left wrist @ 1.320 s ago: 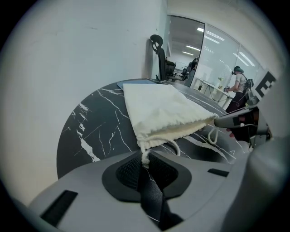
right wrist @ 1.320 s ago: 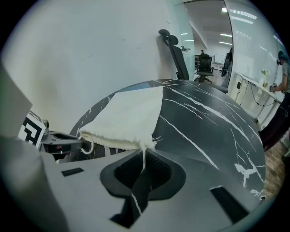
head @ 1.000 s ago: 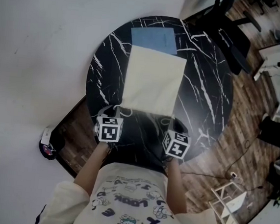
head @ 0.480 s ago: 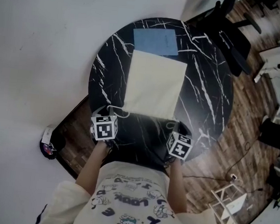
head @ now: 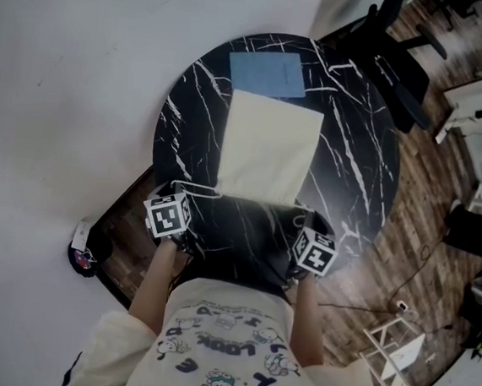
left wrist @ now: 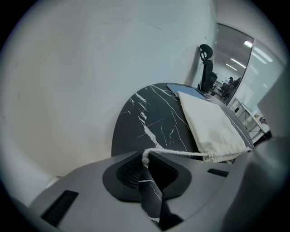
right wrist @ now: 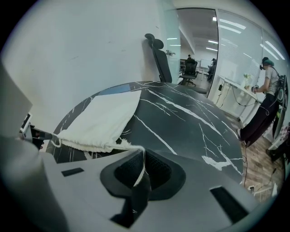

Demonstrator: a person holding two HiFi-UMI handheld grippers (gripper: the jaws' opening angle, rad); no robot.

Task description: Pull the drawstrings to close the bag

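A cream drawstring bag [head: 269,148] lies flat on the round black marble table [head: 355,156], its mouth toward the near edge. My left gripper [head: 175,198] sits at the bag's near left corner, shut on the left drawstring [left wrist: 181,153], which runs taut from the jaws to the gathered mouth [left wrist: 222,156]. My right gripper [head: 306,224] is at the near right corner, shut on the right drawstring [right wrist: 136,149]; the cord leads to the bunched mouth [right wrist: 90,145] of the bag [right wrist: 106,120].
A blue sheet [head: 268,72] lies under the bag's far end. A black office chair [head: 390,50] stands beyond the table at the upper right. White wall or floor surface fills the left. A person stands far right in the right gripper view [right wrist: 267,99].
Both grippers have moved apart, the left one further left and the right one slightly right, each drawing its cord out. The bag's mouth has gathered a little.
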